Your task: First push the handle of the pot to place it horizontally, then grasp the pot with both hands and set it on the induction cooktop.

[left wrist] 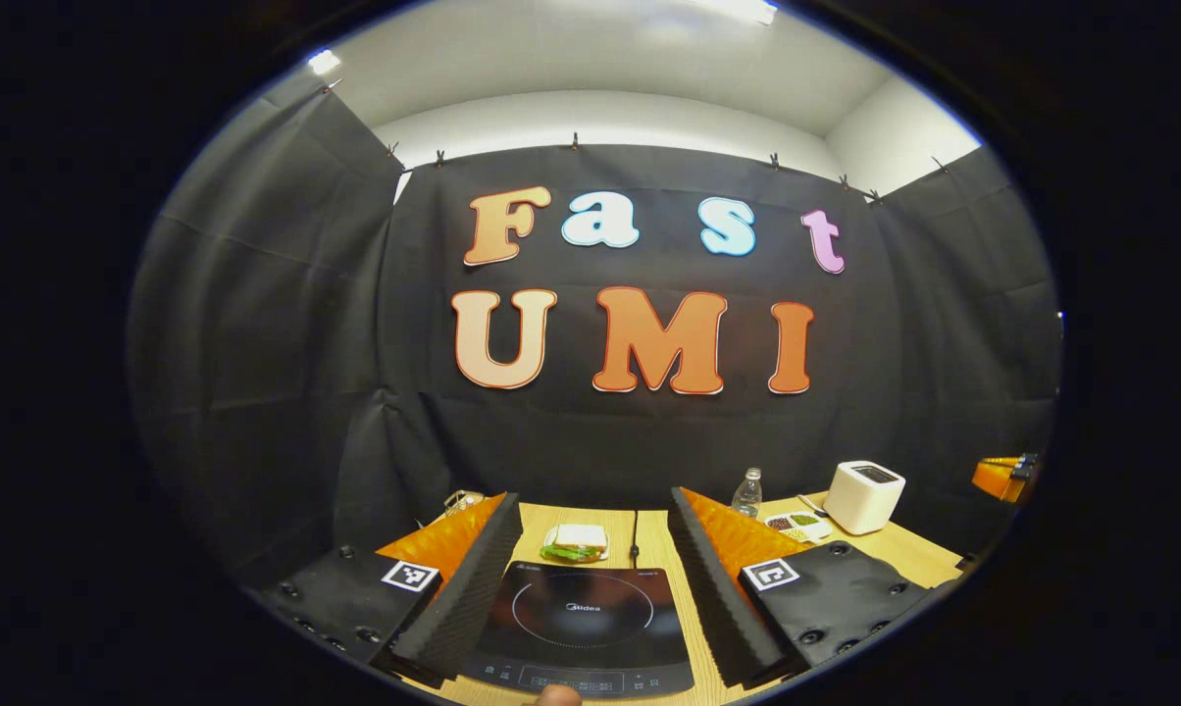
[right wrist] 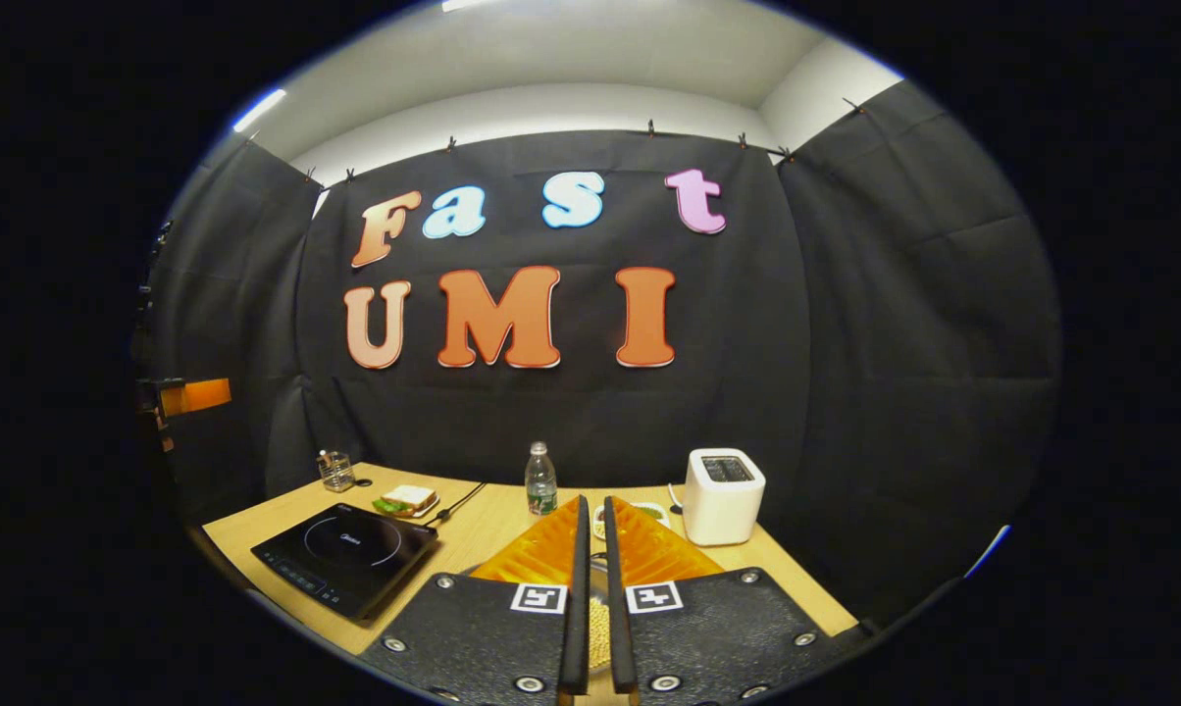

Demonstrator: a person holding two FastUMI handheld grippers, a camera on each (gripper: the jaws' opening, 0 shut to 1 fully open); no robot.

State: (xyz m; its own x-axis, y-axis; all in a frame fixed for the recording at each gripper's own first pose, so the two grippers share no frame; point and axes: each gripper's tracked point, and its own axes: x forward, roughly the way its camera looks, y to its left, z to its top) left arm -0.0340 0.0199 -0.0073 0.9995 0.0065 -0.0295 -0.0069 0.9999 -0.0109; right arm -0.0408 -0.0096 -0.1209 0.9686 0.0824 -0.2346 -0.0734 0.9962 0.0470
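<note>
My left tool (left wrist: pixel 590 579): fingers spread wide apart, holding nothing, hovering over the near part of the desk.
My right tool (right wrist: pixel 591 598): fingers drawn almost together with a thin slit between them; something pale shows low in that slit, but I cannot tell what it is or whether they grip it.
Induction cooktop (left wrist: pixel 583 628): flat on the desk (left wrist: pixel 664 549), straight ahead between my left tool's fingers; in the right gripper view it lies at the near left of the desk, nothing on its glass.
Pot: I cannot make it out, so I cannot say where it stands.
Sandwich (left wrist: pixel 576 542): just beyond the cooktop's far edge.
Small dish of food (left wrist: pixel 796 526): farther right, near the bottle.
Water bottle (right wrist: pixel 540 479): upright, far middle of the desk.
Toaster (right wrist: pixel 723 495): far right, beside the bottle.
Glass jar (right wrist: pixel 335 471): far left corner.
</note>
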